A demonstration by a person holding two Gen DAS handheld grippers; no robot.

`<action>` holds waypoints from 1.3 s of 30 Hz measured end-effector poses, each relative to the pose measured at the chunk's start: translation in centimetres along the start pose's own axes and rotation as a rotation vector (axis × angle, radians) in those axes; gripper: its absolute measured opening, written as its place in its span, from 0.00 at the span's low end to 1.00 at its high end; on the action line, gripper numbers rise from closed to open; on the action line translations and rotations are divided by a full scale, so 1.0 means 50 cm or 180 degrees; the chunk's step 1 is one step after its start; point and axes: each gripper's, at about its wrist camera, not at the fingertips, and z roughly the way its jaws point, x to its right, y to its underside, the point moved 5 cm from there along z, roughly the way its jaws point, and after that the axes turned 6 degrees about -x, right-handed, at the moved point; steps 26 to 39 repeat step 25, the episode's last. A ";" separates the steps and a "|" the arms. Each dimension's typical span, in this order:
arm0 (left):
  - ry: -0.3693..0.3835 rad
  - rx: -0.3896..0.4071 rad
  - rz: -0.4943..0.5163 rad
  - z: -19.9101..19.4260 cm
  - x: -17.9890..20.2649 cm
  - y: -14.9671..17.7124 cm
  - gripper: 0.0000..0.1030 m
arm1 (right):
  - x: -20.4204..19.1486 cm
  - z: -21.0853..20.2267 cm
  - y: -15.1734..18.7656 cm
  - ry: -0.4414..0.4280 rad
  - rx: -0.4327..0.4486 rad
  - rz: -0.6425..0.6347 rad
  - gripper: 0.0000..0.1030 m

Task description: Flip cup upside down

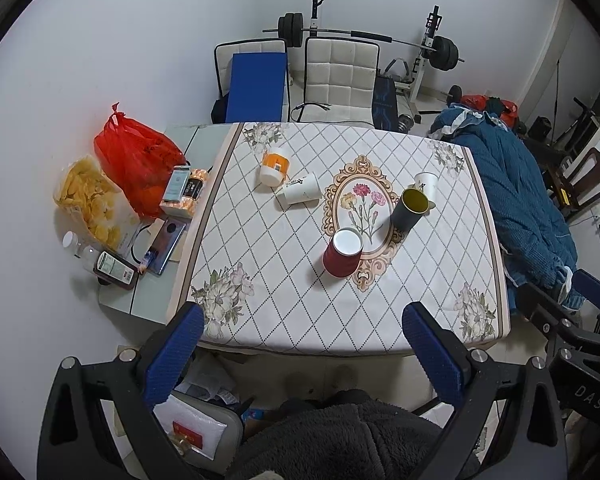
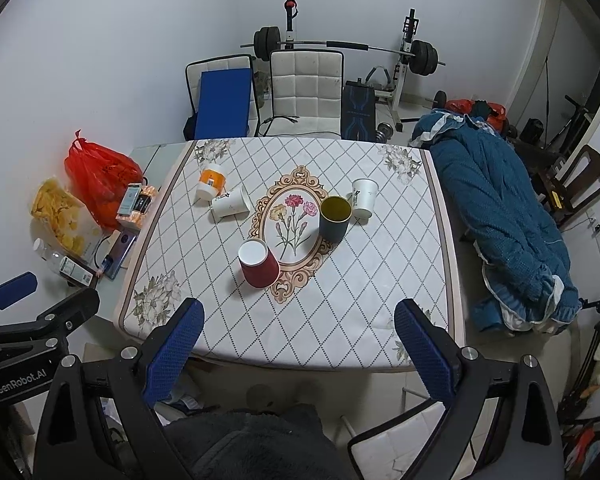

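Several cups stand on the patterned tablecloth (image 1: 300,320) (image 2: 300,340). A red paper cup (image 1: 342,254) (image 2: 258,262) stands bottom up near the middle. A dark cup with a yellow inside (image 1: 409,208) (image 2: 334,218) stands upright, mouth up. A white cup (image 1: 426,186) (image 2: 364,196) stands behind it. Another white cup (image 1: 299,193) (image 2: 231,203) and an orange-and-white cup (image 1: 275,167) (image 2: 211,181) sit at the back left. My left gripper (image 1: 304,340) and right gripper (image 2: 298,336) are open and empty, held before the table's near edge.
A red bag (image 1: 134,156), a chip bag (image 1: 90,200), boxes and a phone (image 1: 166,246) lie on the table's left part. A blue coat (image 2: 500,208) drapes at the right. White chairs (image 1: 340,76) and a barbell rack (image 2: 340,46) stand behind.
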 end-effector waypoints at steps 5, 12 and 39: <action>0.0002 -0.0005 -0.0013 0.001 0.002 -0.003 0.99 | -0.003 0.004 -0.005 -0.0013 0.0006 0.0017 0.95; 0.0000 -0.0009 -0.0016 0.000 0.000 -0.008 0.99 | -0.005 0.009 -0.013 -0.0018 0.0007 0.0022 0.95; 0.0002 -0.0011 -0.0022 0.001 0.000 -0.009 0.99 | -0.009 0.014 -0.019 -0.0025 0.0005 0.0027 0.95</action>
